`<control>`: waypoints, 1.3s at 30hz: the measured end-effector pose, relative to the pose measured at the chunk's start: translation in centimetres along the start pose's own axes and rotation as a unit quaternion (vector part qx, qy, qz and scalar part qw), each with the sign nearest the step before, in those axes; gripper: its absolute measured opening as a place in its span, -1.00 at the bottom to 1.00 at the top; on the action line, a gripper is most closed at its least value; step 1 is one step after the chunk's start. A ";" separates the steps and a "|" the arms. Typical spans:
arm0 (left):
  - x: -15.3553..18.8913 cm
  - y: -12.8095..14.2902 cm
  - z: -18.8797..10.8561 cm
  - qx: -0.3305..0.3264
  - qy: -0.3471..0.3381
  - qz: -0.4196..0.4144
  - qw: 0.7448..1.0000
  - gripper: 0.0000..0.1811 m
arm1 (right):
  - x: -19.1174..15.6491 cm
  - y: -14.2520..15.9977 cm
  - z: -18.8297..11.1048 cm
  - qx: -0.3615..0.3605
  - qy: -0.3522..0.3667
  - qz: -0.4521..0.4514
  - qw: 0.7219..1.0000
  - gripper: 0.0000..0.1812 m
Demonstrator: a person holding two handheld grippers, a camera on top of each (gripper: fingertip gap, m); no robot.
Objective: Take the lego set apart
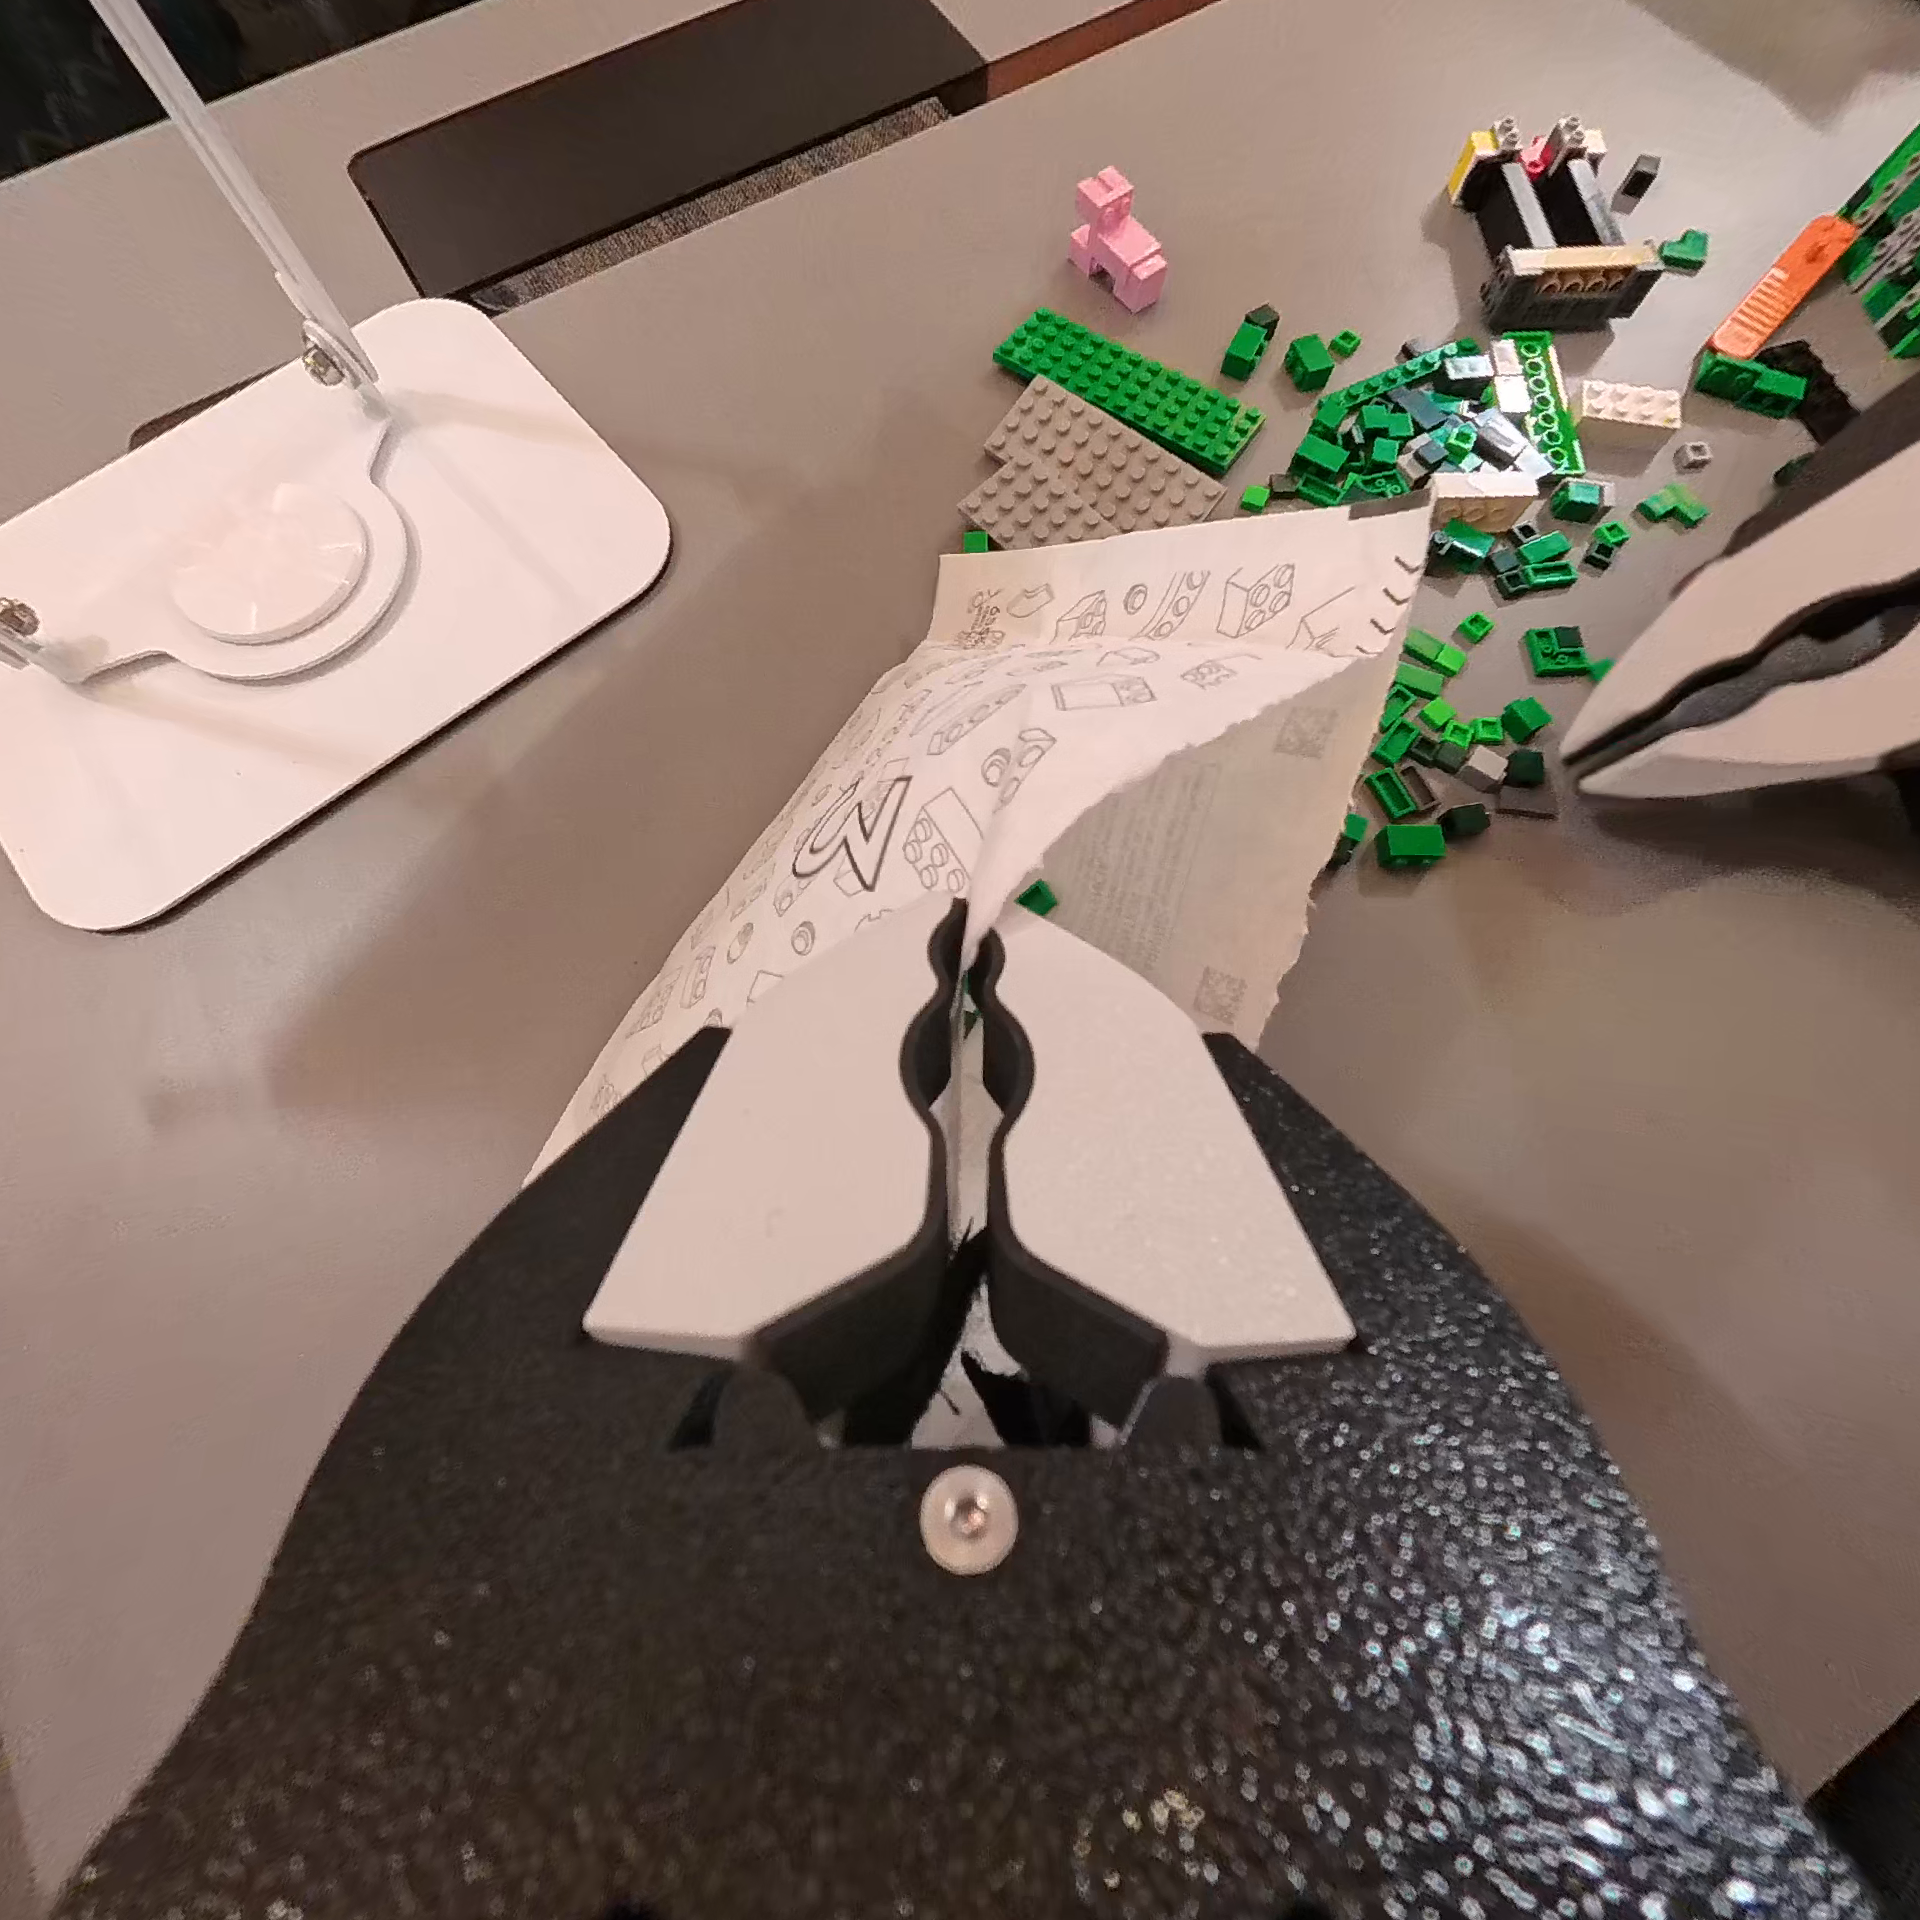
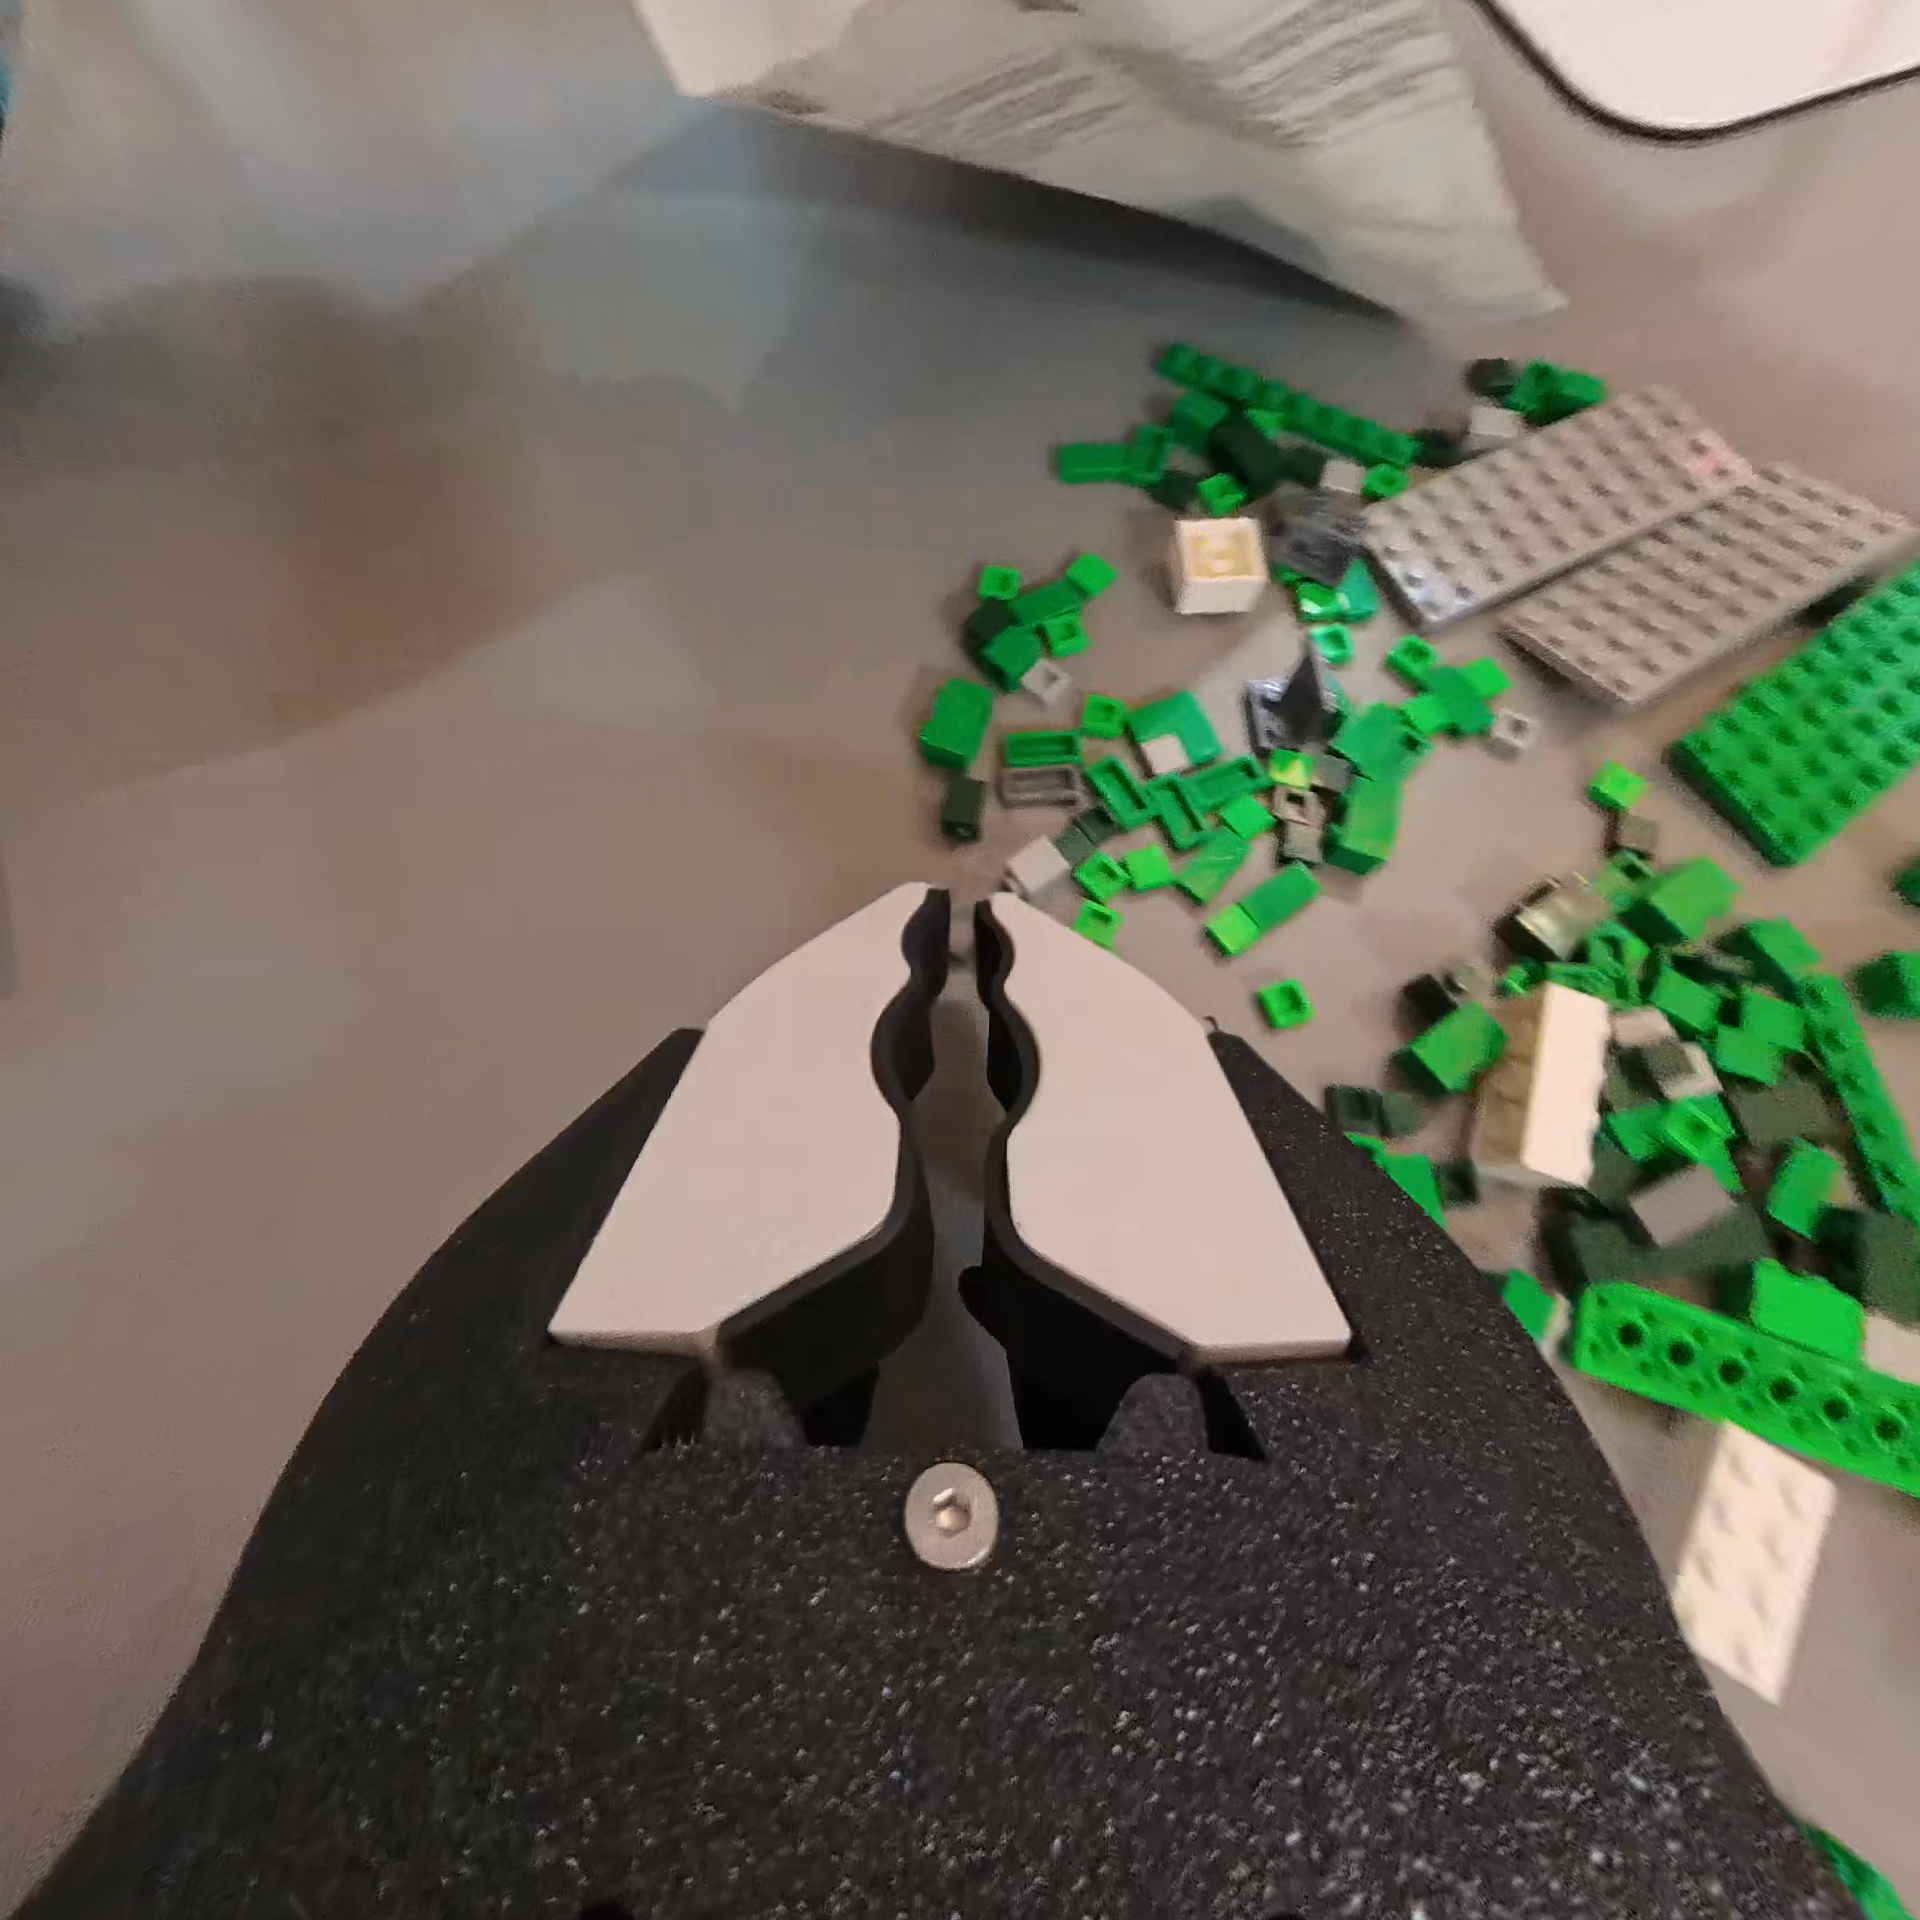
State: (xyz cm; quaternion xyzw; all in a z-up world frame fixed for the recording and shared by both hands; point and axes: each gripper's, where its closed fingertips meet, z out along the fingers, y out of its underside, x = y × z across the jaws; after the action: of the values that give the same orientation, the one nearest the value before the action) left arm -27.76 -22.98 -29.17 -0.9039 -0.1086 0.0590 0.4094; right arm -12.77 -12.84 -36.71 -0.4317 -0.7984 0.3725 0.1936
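Left gripper (image 1: 966,935) fingers clamped on torn paper parts bag (image 1: 1039,727), lifted off table (image 1: 520,1039). Right gripper (image 2: 961,914) nearly closed, empty. Loose green bricks (image 2: 1195,790) lie far right. Judgement: tip bag gently over the pile, avoiding scatter. Bag carries printed brick drawings and small text.
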 end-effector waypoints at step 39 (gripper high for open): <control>1.2 -0.2 0.2 -0.002 0.023 0.009 1.000 -1.00 | 0.6 -0.3 2.5 -0.082 0.065 -0.011 0.994 -0.88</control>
State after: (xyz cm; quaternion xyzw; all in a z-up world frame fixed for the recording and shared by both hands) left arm -26.66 -22.40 -29.13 -0.9070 -0.0911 0.0415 0.4091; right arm -14.83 -13.55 -38.10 -0.4609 -0.8166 0.2747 0.2127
